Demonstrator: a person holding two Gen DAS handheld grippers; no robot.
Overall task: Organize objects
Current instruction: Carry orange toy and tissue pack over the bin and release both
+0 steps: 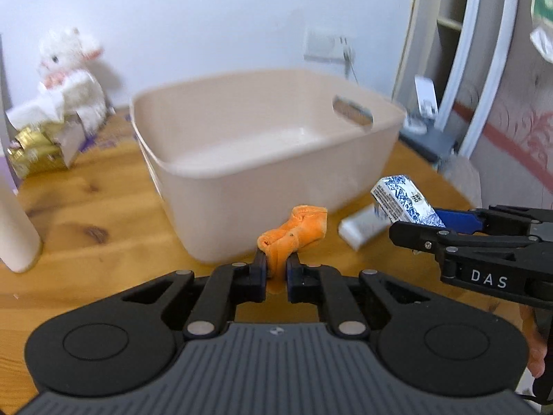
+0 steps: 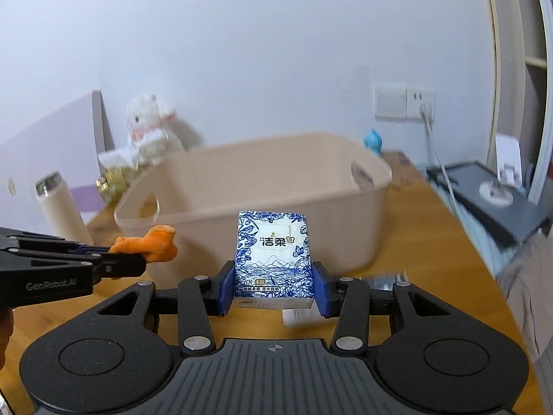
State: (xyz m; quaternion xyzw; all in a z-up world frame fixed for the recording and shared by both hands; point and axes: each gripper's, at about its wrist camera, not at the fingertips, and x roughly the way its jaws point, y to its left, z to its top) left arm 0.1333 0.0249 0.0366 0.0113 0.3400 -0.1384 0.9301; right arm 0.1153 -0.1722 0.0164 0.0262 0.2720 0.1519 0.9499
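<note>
Left wrist view: my left gripper pinches an orange cloth; my right gripper clamps a tissue pack near the beige bin.

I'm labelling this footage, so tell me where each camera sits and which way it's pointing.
Left wrist: rides the left gripper, facing the beige bin and wall; its fingers pinch an orange toy, the right gripper enters at right.
Right wrist: rides the right gripper, facing the same bin, clamping a tissue pack; the left gripper enters at left.
Shared: bin, wooden table, plush toy, both held items.
</note>
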